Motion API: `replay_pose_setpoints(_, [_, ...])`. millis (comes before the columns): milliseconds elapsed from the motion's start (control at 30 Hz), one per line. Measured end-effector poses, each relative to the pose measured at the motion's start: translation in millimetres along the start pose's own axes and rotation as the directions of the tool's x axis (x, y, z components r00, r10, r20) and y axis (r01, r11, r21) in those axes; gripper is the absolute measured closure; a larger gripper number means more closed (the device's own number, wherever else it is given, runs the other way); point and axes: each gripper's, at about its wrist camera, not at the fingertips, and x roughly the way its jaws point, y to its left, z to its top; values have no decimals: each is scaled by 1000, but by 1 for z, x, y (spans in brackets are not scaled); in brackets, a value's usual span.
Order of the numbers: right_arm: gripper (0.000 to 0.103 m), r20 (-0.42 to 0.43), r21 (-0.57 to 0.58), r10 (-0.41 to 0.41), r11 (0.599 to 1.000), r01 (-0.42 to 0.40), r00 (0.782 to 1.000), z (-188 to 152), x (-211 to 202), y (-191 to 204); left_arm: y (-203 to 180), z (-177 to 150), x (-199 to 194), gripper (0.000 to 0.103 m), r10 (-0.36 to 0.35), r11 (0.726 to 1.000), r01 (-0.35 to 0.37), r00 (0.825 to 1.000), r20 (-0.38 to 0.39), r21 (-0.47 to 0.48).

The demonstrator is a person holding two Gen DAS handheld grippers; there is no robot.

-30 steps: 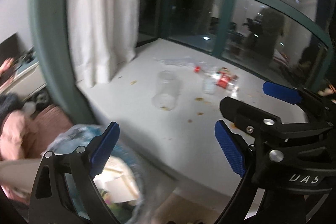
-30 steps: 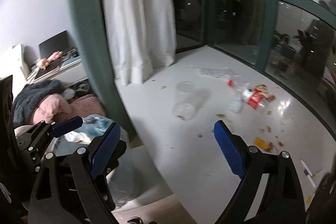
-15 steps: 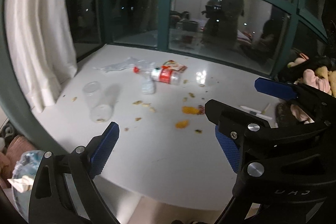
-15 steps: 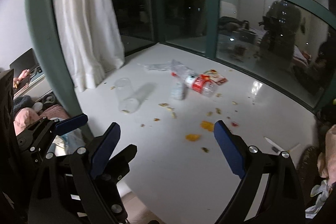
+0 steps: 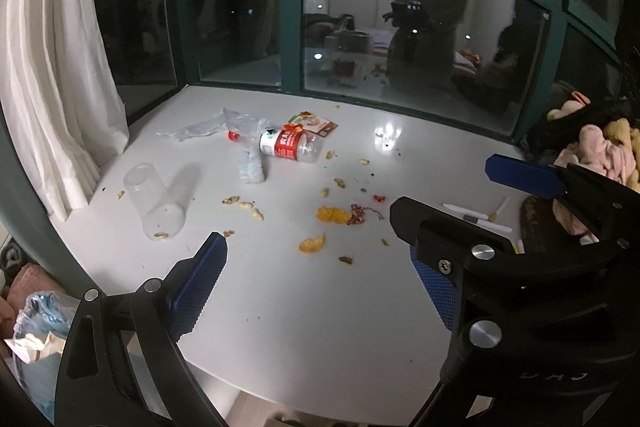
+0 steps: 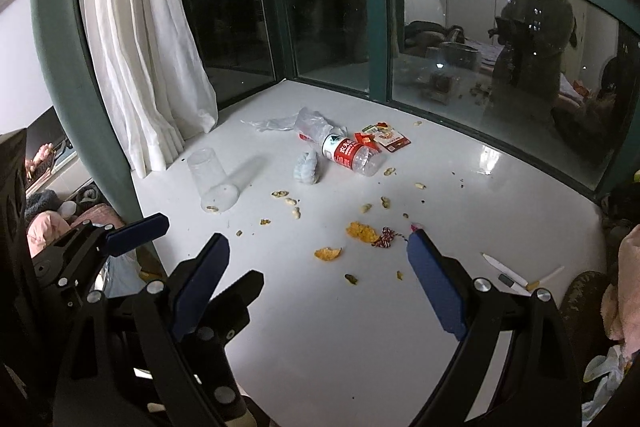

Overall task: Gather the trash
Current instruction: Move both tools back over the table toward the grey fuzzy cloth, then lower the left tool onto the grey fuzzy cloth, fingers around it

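Your left tongs [image 5: 316,287] and right tongs [image 6: 318,283] both gape wide with nothing between them, poised side by side over the white worktop [image 6: 320,339], likely so either can drop on the litter ahead. Beyond lie orange peel [image 6: 362,231], a clear cup [image 6: 212,183] on its side and a crushed bottle [image 6: 352,155]. The trash bag [image 5: 38,339] waits below the worktop's left edge.

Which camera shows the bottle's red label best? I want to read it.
The right wrist view: the bottle lies nearer the middle, its label facing the camera. The left wrist view shows the same bottle farther off, its label smaller.
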Motion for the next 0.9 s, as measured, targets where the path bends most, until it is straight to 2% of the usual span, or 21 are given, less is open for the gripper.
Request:
replay_pose_setpoints(367, [16, -24, 19, -11, 1000, 11, 1000, 23, 37, -13, 14, 27, 46, 13, -15, 1000, 15, 999, -31, 12])
replay_pose_setpoints(600, [16, -43, 49, -49, 998, 51, 998, 55, 87, -12, 39, 55, 98, 13, -49, 996, 54, 997, -63, 65])
replay_pose_setpoints(900, [16, -81, 72, -92, 993, 98, 992, 96, 151, -10, 84, 93, 159, 13, -95, 994, 100, 991, -93, 46])
